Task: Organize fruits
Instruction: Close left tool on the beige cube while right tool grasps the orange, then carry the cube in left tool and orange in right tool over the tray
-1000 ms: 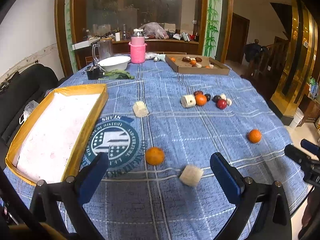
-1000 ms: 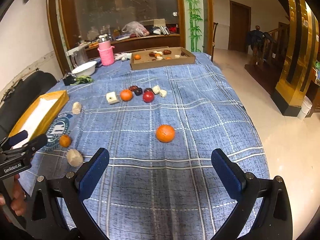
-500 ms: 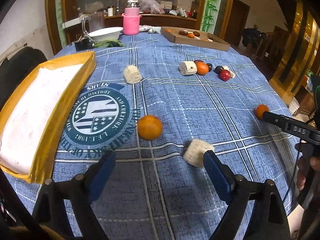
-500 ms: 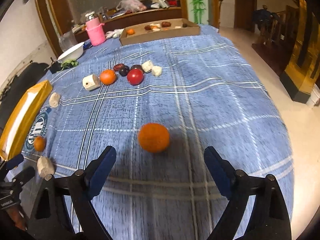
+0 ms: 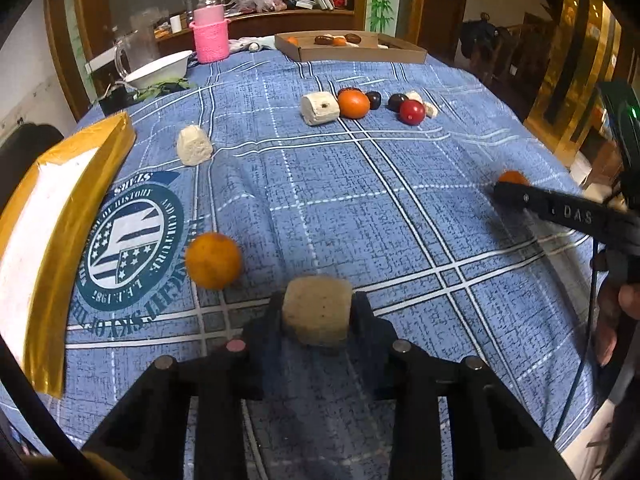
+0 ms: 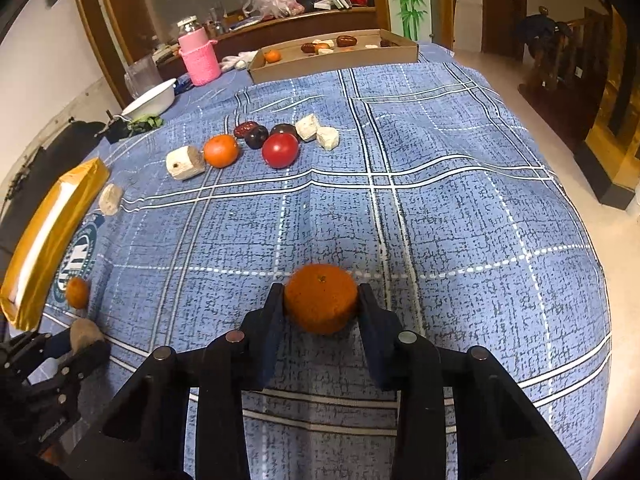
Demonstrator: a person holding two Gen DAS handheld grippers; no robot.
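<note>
A pale beige fruit chunk (image 5: 318, 312) lies on the blue checked tablecloth (image 5: 360, 200) between the fingers of my left gripper (image 5: 317, 304), whose jaws are closing and touch it on both sides. An orange (image 6: 321, 304) sits between the fingers of my right gripper (image 6: 321, 296), whose jaws are closing too and press its sides. A second orange (image 5: 214, 260) rests just left of the chunk. Further back lies a cluster: a white cylinder piece (image 5: 320, 109), an orange (image 5: 353, 104), a red fruit (image 5: 412, 112) and dark fruits (image 5: 374, 100).
A yellow-rimmed tray (image 5: 52, 216) lies at the left edge. A cardboard tray (image 6: 332, 60) holding several fruits stands at the far end. A pink cup (image 5: 210, 40) and a white bowl (image 5: 158, 70) stand at the back left. Another white chunk (image 5: 194, 146) lies near the yellow tray.
Both grippers came down and forward toward the table. Their wide-open jaws narrowed, the left around the beige chunk and the right around the orange.
</note>
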